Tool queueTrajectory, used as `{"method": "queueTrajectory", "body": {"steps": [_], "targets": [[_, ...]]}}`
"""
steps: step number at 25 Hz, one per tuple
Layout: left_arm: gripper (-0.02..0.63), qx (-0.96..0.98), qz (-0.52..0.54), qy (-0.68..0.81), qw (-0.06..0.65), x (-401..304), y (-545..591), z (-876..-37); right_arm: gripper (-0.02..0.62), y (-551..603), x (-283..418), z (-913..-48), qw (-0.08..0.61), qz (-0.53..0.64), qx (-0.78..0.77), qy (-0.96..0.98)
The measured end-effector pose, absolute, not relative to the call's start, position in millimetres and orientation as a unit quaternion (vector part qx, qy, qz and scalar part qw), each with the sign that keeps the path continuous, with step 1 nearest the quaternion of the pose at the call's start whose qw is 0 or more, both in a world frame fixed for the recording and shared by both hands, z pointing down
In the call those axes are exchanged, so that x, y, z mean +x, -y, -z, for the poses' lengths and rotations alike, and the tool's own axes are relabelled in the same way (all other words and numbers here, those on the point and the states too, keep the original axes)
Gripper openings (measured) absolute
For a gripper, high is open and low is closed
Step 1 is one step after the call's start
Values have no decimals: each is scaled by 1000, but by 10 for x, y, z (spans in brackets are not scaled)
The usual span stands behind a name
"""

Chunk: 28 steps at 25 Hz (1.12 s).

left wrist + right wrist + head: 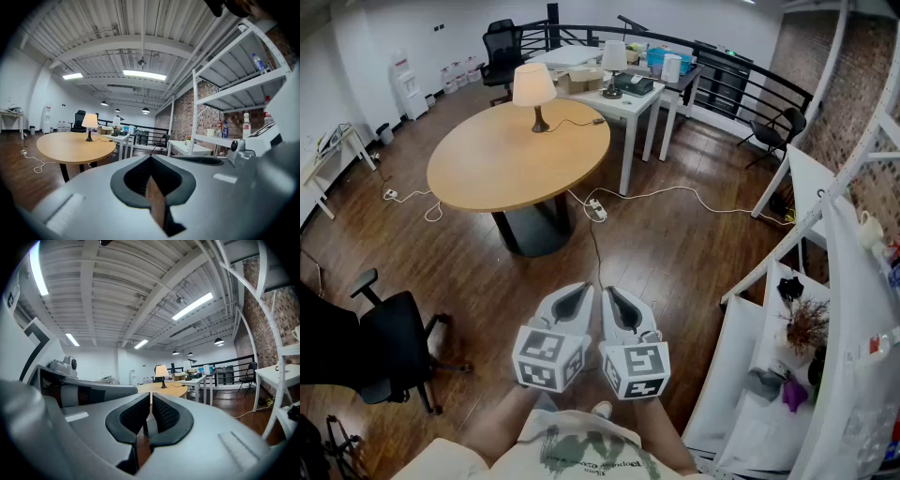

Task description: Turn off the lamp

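Note:
The lamp (pixel 533 89), with a cream shade and dark base, stands lit at the far edge of a round wooden table (pixel 506 164). It also shows far off as the lamp (pixel 89 123) in the left gripper view and the lamp (pixel 161 372) in the right gripper view. My left gripper (pixel 580 291) and right gripper (pixel 615 292) are held side by side low in the head view, well short of the table. Both point toward it. The left gripper (pixel 151 161) is shut with nothing in it. The right gripper (pixel 151 398) also has its pads together and holds nothing.
A black office chair (pixel 394 345) stands to my left. White metal shelving (pixel 811 281) with small items lines the right side. A power strip and cables (pixel 596 209) lie on the wood floor by the table's base. Behind it is a white desk (pixel 623 98) with a second lamp.

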<state>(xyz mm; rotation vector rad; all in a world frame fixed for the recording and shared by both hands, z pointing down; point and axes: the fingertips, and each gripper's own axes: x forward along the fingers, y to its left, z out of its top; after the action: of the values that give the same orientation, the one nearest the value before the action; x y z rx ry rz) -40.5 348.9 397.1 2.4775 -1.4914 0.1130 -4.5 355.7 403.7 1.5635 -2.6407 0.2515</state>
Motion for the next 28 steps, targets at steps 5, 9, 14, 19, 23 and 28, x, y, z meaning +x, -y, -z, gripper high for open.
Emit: {"method": "queueTrajectory", "body": {"steps": [5,9,14,19,23,28], "targets": [[-2,851,-46,507,129,-246,-3346,-4043,20,-3419,141,-4063,25,-84,512,854],[-2,849,-43,511,126,-218,-3118,-4025,39,-3201,161,-4072,24,-86,510,855],[-2,851,-36,511,115,-264,-2627,-3997,48,-2744,124,-4095,32,-82,512,854],[-2,856,-33,501,121,-364,-2104,-3996,52,-2198,36,-4122,42,-89,518,850],[-2,859,-32,496,126,-531,-1694,-3983,52,-1783,-105,-4102,49,-92,526,844],[-2,858,-28,496,130,-779,-1196,-3971,52,-1336,-330,-4116,60,-96,531,840]]}}
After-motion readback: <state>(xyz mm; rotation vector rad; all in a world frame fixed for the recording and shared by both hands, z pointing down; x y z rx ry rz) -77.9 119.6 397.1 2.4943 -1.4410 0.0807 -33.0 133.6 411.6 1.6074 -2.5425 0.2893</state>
